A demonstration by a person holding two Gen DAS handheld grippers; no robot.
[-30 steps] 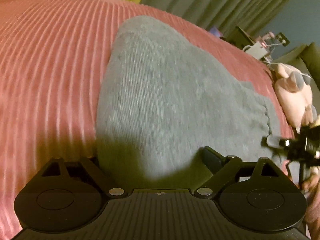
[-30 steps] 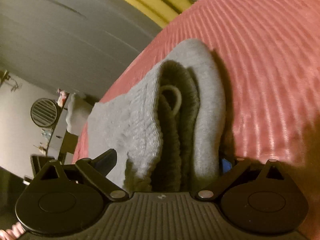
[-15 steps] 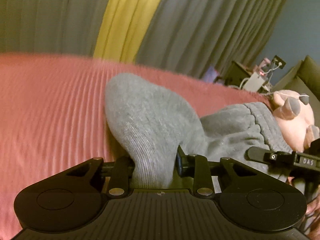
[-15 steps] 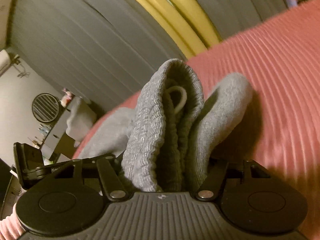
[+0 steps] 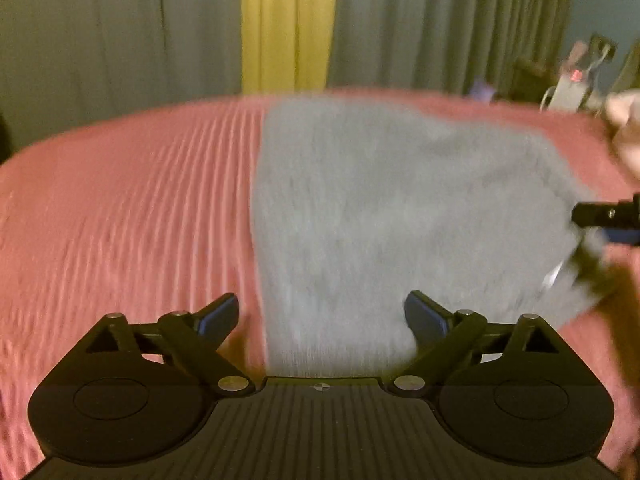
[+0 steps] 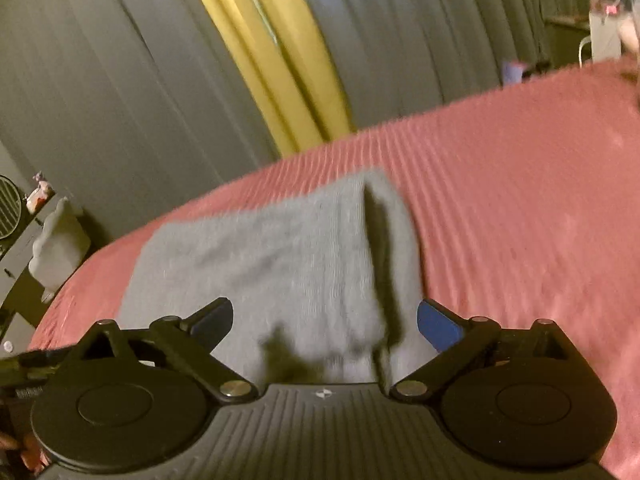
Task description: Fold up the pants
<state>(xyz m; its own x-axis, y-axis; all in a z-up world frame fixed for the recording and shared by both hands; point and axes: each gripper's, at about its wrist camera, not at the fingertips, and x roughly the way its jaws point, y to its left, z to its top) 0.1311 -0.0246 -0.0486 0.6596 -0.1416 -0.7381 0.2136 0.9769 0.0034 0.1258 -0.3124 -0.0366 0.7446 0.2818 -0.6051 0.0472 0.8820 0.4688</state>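
Note:
The grey pants (image 5: 400,208) lie folded flat on the pink ribbed bedspread (image 5: 128,216). My left gripper (image 5: 322,312) hangs over their near left edge with its jaws opening. The cloth lies below the gap, and neither blue pad (image 5: 420,314) presses on it. In the right wrist view the pants (image 6: 280,256) show a raised fold along their right side. My right gripper (image 6: 326,318) is over their near end, its jaws opening too and free of the cloth. The right gripper (image 5: 600,216) also shows at the right edge of the left wrist view.
Grey and yellow curtains (image 5: 288,24) hang behind the bed. A cluttered stand (image 5: 568,80) is at the back right, with a blurred pale pink shape (image 5: 624,132) beside it. A white figure (image 6: 56,240) on dark furniture stands off the bed's left side.
Half a second ago both grippers were shut on bunched, lifted pants. Both have since let go, and the pants now lie spread flat on the bed.

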